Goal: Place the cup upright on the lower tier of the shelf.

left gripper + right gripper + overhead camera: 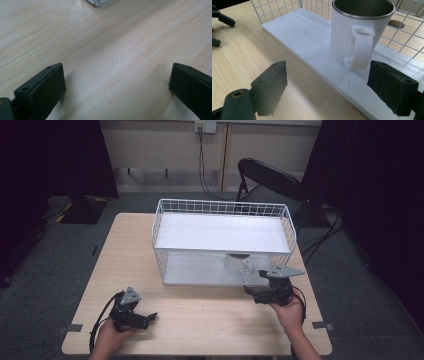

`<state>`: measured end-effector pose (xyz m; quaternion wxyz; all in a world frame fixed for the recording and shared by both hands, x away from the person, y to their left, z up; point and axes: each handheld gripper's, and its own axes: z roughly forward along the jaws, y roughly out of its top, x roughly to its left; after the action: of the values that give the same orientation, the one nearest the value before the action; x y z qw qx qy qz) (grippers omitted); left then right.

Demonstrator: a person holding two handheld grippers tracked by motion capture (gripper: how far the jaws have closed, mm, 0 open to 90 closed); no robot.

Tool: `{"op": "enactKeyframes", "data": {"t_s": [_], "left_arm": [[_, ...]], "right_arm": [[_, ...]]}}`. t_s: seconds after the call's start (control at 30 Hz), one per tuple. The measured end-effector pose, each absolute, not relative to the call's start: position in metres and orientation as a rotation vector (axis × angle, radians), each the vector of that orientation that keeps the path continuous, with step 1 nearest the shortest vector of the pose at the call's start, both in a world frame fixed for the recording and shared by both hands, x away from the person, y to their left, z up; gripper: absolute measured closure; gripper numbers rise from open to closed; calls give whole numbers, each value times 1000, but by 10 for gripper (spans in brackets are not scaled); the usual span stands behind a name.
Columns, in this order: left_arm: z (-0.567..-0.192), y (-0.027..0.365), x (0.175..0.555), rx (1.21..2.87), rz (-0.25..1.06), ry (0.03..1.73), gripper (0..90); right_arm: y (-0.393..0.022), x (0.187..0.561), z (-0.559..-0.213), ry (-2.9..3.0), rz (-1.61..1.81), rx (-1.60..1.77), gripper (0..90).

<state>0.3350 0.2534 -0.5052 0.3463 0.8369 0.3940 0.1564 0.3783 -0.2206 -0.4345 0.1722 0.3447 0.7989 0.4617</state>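
Mug [359,32] upright on lower shelf of wire rack [222,207], handle facing right gripper [334,86], at its 1 o'clock. Right jaws wide, nothing between; mug looks placed, release done. Left gripper [117,87] wide, empty, over bare table [100,45]. Left: backing right hand away.

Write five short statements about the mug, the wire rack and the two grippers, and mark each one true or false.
1. The mug stands upright on the rack's lower shelf. True.
2. The right gripper is clamped on the mug's handle. False: it is open, short of the handle.
3. The left gripper holds a spoon. False: it is open over bare table.
4. The mug is white outside. True.
5. The mug lies tipped over. False: it is upright.
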Motion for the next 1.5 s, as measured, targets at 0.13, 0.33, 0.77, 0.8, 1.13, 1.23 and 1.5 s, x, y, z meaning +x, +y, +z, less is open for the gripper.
{"op": "enactKeyframes", "data": {"t_s": [0.13, 0.33, 0.77, 0.8, 1.13, 1.23, 1.5], "left_arm": [[-505, 253, 335, 2171, 406, 1022, 0], [-505, 253, 335, 2171, 405, 1023, 0], [-505, 253, 335, 2171, 406, 1022, 0], [-505, 253, 335, 2171, 406, 1023, 0], [-505, 253, 335, 2171, 406, 1023, 0], [-505, 253, 335, 2171, 406, 1022, 0], [-505, 253, 335, 2172, 406, 1023, 0]], "right_arm": [[-226, 374, -437, 2276, 1293, 971, 149], [-234, 367, -441, 2297, 1266, 953, 149], [-247, 355, -450, 2321, 1273, 936, 148], [-249, 355, -450, 2321, 1277, 936, 148], [-261, 349, -458, 2331, 1288, 963, 151], [-264, 348, -461, 2337, 1294, 964, 150], [-272, 346, -467, 2355, 1277, 973, 149]]}}
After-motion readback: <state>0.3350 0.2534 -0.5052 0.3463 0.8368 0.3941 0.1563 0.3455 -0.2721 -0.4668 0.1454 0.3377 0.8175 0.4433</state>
